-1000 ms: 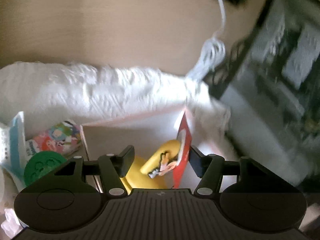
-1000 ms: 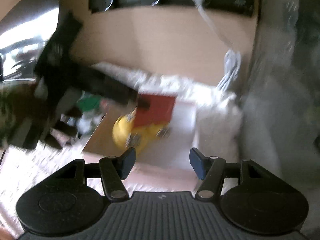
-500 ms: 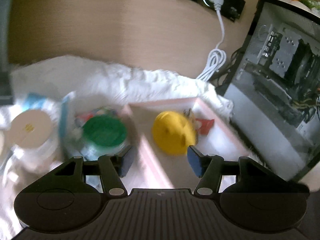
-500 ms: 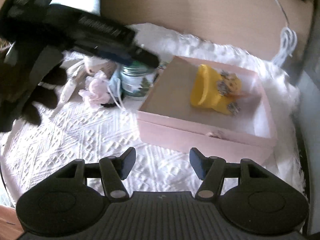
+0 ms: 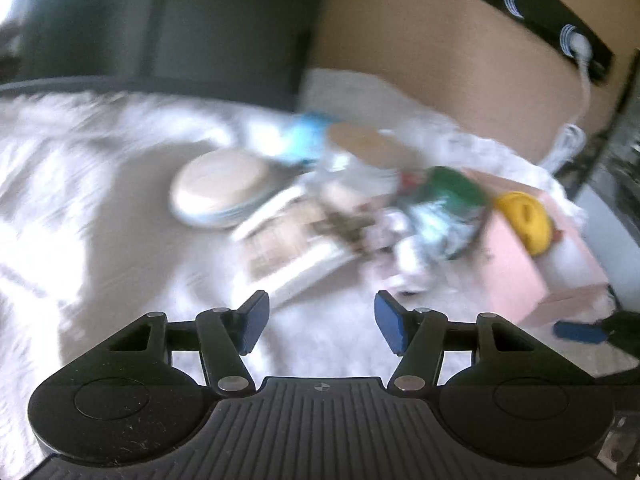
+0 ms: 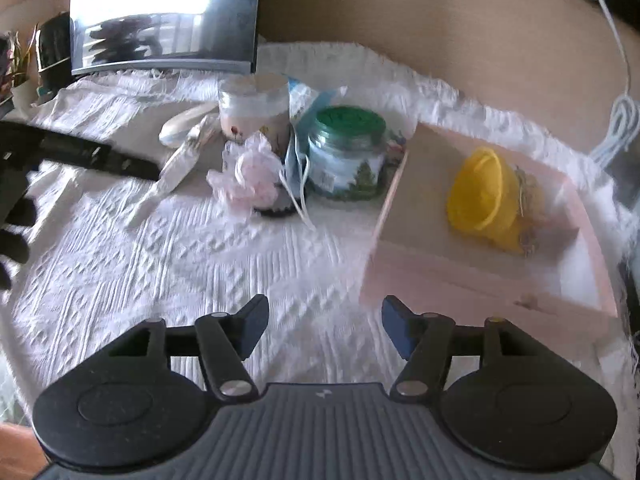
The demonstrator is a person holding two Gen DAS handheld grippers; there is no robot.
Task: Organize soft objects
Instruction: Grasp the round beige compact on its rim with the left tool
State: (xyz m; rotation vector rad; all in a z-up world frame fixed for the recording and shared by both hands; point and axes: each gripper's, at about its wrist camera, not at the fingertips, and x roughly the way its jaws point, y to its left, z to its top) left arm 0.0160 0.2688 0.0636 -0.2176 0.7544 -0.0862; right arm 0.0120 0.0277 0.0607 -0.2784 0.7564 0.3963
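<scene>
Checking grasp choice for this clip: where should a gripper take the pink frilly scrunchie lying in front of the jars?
Pinch the pink scrunchie across its near ruffled edge, coming down from above and the open cloth side; the jars crowd its far side, and its soft bunched frill should compress between the pads.

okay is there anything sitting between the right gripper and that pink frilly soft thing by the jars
Nothing visible blocks it. The right gripper is open over bare white cloth, and that cloth runs uninterrupted up to the pink frilly thing. The cream-lidded jar stands behind it, the green-lidded jar to its right, with white strings trailing alongside.
</scene>
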